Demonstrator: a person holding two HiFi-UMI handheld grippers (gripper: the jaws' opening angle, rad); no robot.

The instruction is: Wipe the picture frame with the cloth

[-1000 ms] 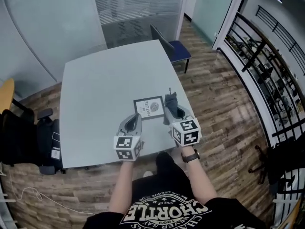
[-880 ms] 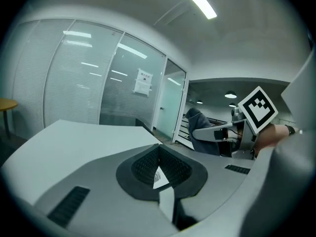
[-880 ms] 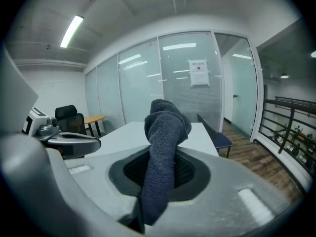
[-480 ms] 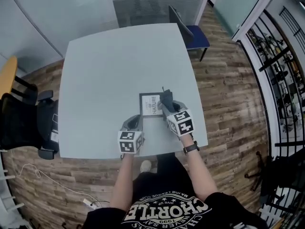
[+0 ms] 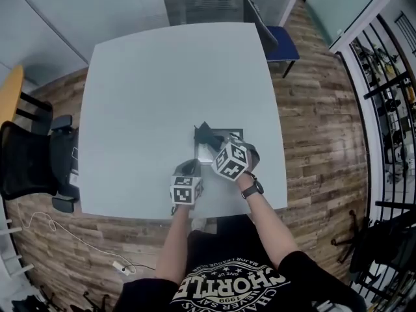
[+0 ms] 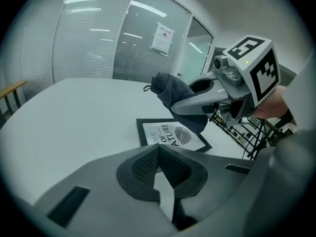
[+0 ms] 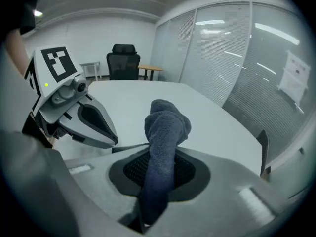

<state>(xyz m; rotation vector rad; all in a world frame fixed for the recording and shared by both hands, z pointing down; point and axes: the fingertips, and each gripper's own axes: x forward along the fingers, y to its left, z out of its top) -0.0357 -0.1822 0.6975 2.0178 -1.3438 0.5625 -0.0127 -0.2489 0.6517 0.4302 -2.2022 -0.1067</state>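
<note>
The black-framed picture (image 6: 170, 135) with a leaf print lies flat on the pale grey table (image 5: 149, 83), near its front edge. In the head view only the frame's right corner (image 5: 235, 134) shows past my right gripper (image 5: 211, 142). That gripper is shut on a dark grey cloth (image 7: 165, 125), which sticks up past the jaws and hangs over the frame's far left part (image 6: 173, 90). My left gripper (image 6: 158, 149) sits just in front of the frame's near left corner, shut with nothing in it (image 5: 190, 168).
A blue chair (image 5: 276, 41) stands at the table's far right corner. A black office chair (image 5: 29, 164) is at the left side. Wooden floor surrounds the table, and a metal railing (image 5: 390, 90) runs along the right.
My right gripper has carried the cloth leftward across the picture frame, from its right side to its left. The left gripper has stayed by the frame's near left corner.
</note>
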